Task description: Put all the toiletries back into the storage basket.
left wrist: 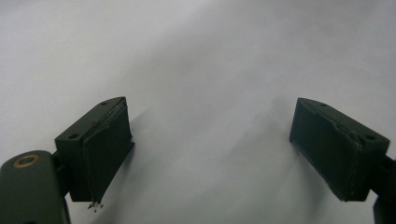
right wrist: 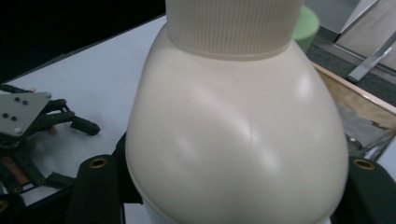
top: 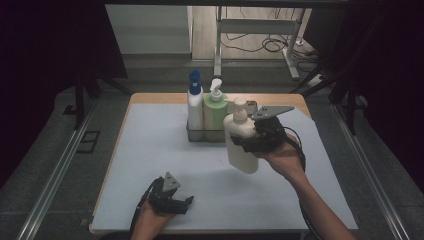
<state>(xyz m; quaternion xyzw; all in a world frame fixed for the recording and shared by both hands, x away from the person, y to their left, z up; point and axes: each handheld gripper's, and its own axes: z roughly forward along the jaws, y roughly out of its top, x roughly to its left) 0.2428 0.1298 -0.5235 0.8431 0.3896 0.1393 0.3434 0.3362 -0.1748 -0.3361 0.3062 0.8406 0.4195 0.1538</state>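
1. The right gripper (top: 252, 136) clamps a cream pump bottle (top: 239, 142) across its body, the jaws set about halfway apart and pressing on both flanks.
2. The cream pump bottle hangs clear of the white mat (top: 150, 165), tilted (its pump head leaning toward the caddy), just in front of the caddy (top: 196, 134) and to its right.
3. In the right gripper view the bottle's shoulder and ribbed collar (right wrist: 233, 28) rise between the two black jaws.
4. Inside the caddy stand a white bottle with a blue cap (top: 194, 102) and, touching it on the right, a green pump bottle (top: 215, 107).
5. The left gripper (top: 172, 200) rests low on the mat, well in front of the caddy and to its left; its jaws stand wide apart with nothing between them, bare mat (left wrist: 210, 93) showing beyond.
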